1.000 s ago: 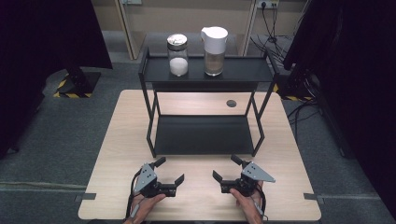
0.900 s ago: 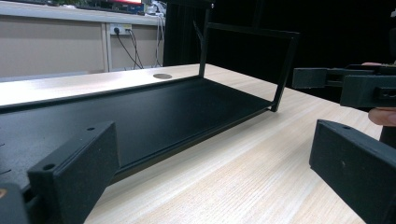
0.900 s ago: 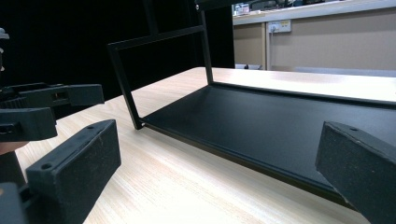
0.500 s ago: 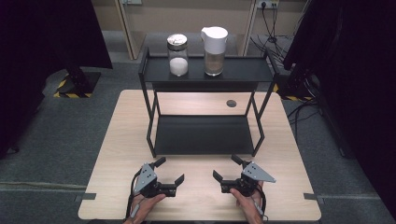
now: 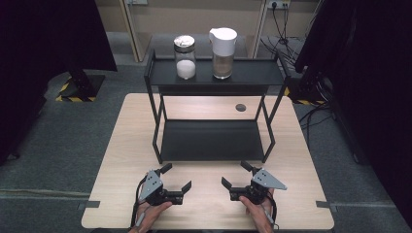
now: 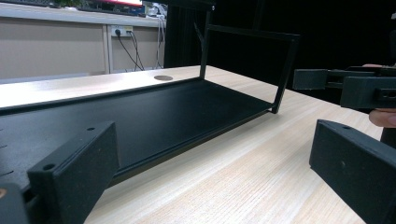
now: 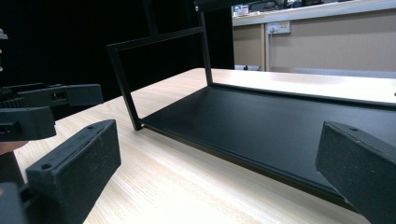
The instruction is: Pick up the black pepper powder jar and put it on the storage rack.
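Both grippers rest low on the wooden table (image 5: 131,141) near its front edge, each held by a hand. My left gripper (image 5: 177,176) is open and holds nothing; its jaws stand wide apart in the left gripper view (image 6: 215,177). My right gripper (image 5: 234,174) is open and just as bare (image 7: 217,172). The two point toward each other and toward a black two-tier metal rack (image 5: 214,141). On the rack's top shelf stand a glass jar (image 5: 185,57) with white contents and a white-lidded pitcher (image 5: 223,46). The lower shelf (image 6: 140,112) (image 7: 261,116) is bare.
A small round dark grommet (image 5: 240,107) (image 6: 163,78) sits in the table behind the rack. Black curtains hang to the left and right. Cables and wall sockets (image 5: 277,5) lie beyond the table. Bare wood lies between the grippers and the rack's front edge.
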